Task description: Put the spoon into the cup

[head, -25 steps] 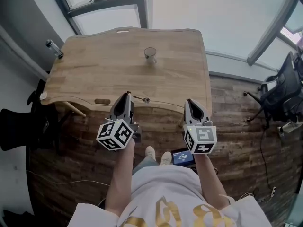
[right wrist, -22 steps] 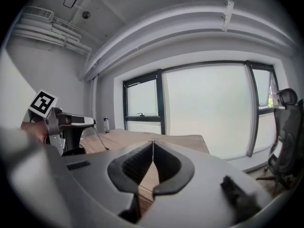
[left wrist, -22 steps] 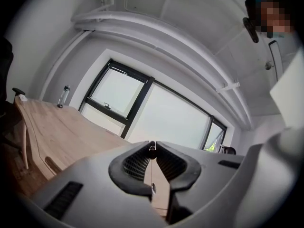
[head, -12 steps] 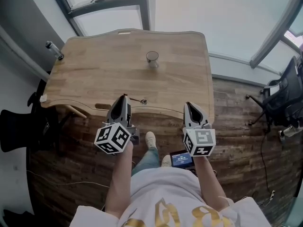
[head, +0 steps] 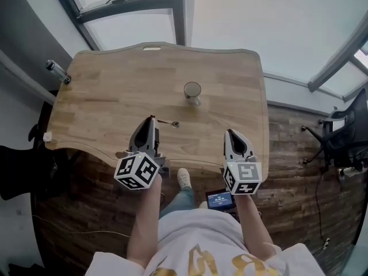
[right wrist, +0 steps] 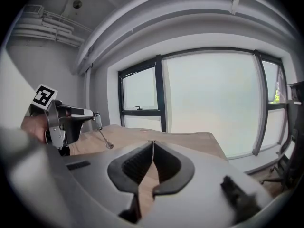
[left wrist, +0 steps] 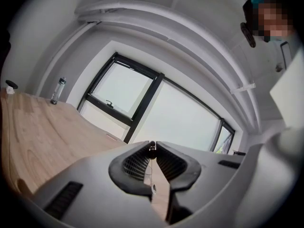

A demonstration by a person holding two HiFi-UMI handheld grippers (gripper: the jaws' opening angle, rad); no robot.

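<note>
1. Wooden table (head: 103, 108), pale planks with a wavy near edge. The cup (head: 192, 91) stands upright near the middle, mouth up. The spoon (head: 168, 122) is outside it, in the air just on the near-left side.
2. A bottle (head: 57, 71) stands at the far left corner, well apart from the cup. Contents cannot be told.
3. The left gripper (head: 152, 118) points level, its jaws pinching the spoon by the end of the handle. The right gripper view shows the spoon slanting down from those tips, bowl lowest and clear of the wood.
4. The right gripper (head: 230, 132) has its jaws pressed together with nothing between them. It tilts slightly down over the near right part of the table.
5. Edges: both gripper bodies cross the near edge, and only their tips are over the top. Bare wood lies between the spoon bowl and the cup. The far edge runs close under the window (head: 132, 33). The right edge drops to plank floor (head: 299, 171), with a chair (head: 339, 131) well off to the right.
6. Against a second ago: both grippers were short of the near edge, over the floor, and the spoon bowl hung just at that edge. Now the tips are over the table and the spoon is nearer the cup. The cup has kept its place on the table.
</note>
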